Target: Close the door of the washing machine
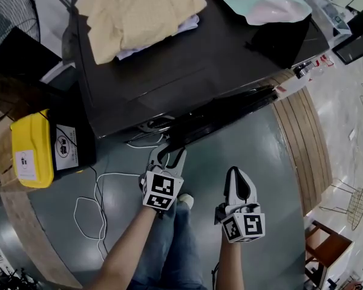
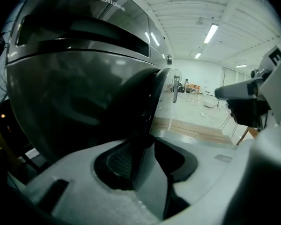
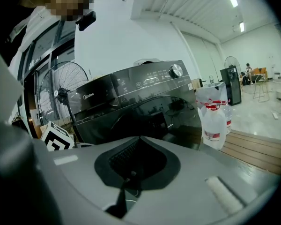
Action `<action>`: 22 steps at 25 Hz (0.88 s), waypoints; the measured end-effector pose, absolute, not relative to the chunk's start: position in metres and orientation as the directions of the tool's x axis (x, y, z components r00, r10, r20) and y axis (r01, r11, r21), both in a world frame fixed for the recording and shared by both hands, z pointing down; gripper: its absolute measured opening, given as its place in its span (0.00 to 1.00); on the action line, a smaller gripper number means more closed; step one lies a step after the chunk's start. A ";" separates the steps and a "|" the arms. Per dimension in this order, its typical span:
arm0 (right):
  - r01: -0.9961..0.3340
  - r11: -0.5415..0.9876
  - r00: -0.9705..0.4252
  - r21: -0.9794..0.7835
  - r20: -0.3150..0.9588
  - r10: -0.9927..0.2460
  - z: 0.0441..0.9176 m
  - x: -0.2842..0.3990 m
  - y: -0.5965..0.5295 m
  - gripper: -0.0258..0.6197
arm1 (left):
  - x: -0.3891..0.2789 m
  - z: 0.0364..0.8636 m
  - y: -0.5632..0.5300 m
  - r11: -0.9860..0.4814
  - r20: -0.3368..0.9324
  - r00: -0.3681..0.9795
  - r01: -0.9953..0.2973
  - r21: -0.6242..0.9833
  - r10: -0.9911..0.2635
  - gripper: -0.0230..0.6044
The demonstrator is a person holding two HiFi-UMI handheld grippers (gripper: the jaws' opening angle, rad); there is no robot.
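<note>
- My left tongs (image 1: 167,153) clamp the free edge of the washing machine door (image 1: 224,113), which stands ajar and juts out from the front of the washing machine (image 1: 169,59).
- In the left gripper view, the dark door (image 2: 154,97) edge runs straight down between the two pads of the left tongs (image 2: 147,158), and the machine's curved front (image 2: 75,78) fills the left of the picture.
- My right tongs (image 1: 236,175) are held lower and to the right, clear of the door. Their jaws are pressed together on nothing (image 3: 133,168).
- The right gripper view faces the washing machine (image 3: 122,93) head-on. Its round door (image 3: 178,121) is swung partly out, with water bottles (image 3: 215,121) to the right and a standing fan (image 3: 61,95) to the left.
- On the machine's top surface lie a folded yellow cloth (image 1: 139,11) and a plastic bag (image 1: 272,5).
- A white cable (image 1: 97,192) loops across the floor beside a yellow box (image 1: 30,150).
</note>
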State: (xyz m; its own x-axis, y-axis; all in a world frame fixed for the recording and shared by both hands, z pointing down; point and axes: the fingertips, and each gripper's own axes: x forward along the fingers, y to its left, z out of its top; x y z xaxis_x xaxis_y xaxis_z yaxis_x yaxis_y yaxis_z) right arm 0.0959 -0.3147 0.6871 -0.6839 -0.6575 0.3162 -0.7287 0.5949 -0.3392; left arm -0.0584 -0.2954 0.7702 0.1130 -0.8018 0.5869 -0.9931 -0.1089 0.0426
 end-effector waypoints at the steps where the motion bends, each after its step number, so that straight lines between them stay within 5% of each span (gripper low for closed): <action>1: -0.728 0.596 -0.685 -0.339 0.318 -0.656 0.688 0.095 -0.316 0.06 | -0.059 0.771 -0.296 -0.109 0.588 0.116 -0.993 0.048 -0.801 0.25; 22: -0.721 0.602 -0.692 -0.342 0.315 -0.650 0.678 0.090 -0.316 0.06 | -0.066 0.759 -0.290 -0.175 0.534 0.158 -0.984 0.019 -0.831 0.19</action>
